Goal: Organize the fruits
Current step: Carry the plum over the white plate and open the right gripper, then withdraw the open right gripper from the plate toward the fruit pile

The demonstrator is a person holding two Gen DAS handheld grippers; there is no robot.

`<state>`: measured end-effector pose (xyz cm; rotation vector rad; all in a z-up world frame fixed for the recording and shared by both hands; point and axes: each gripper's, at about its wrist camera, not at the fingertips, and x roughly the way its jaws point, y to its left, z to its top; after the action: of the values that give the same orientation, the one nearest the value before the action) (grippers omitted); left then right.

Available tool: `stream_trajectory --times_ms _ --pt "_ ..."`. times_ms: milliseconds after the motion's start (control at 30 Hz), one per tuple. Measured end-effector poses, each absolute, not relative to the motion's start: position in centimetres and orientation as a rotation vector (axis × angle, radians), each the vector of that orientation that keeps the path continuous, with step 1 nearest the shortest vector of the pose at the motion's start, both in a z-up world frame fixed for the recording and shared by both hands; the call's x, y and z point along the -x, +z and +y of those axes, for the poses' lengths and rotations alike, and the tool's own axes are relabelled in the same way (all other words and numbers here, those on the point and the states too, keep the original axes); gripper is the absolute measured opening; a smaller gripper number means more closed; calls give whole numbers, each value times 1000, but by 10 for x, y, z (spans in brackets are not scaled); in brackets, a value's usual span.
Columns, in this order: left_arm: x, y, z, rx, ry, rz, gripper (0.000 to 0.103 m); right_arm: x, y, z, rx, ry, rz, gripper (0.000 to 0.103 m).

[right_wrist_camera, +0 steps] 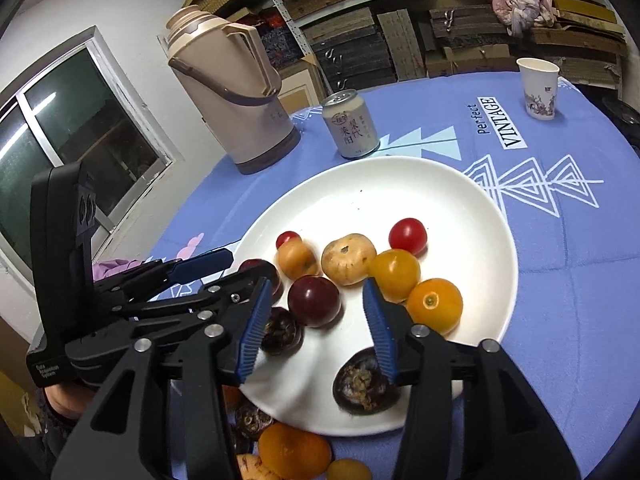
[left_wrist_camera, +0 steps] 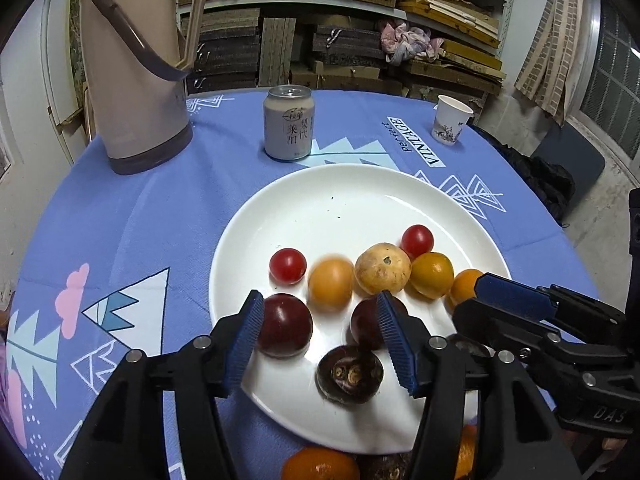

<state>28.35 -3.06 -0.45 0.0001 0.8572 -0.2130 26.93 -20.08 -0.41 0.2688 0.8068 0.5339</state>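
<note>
We see the white plate [left_wrist_camera: 360,200] mid-frame on the blue tablecloth [left_wrist_camera: 140,220]; fruit clustered on its lower half; we count two red cherry tomatoes [left_wrist_camera: 288,266], three orange-yellow fruits [left_wrist_camera: 331,284], one tan spotted fruit [left_wrist_camera: 383,268], two dark purple round fruits [left_wrist_camera: 285,326], two brown water chestnuts [left_wrist_camera: 350,374] on the plate; more orange and brown pieces off the plate at the bottom edge, partly hidden, count unclear. Left gripper [left_wrist_camera: 320,346] at the bottom of the left wrist view, jaws spread, nothing pinched, one chestnut and a purple fruit lying between the pads untouched. Right gripper [right_wrist_camera: 318,330] low in the right wrist view, jaws apart, empty, over the plate's near rim. Upper frame: one thermos jug [left_wrist_camera: 136,68], one drink can [left_wrist_camera: 289,122], one paper cup [left_wrist_camera: 450,120].
</note>
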Motion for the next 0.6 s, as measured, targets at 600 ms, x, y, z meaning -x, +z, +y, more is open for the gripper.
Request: stream_trajectory --times_ms 600 --pt "-211 -13 -8 12 -169 891 84 -197 3 -245 -305 460 769 83"
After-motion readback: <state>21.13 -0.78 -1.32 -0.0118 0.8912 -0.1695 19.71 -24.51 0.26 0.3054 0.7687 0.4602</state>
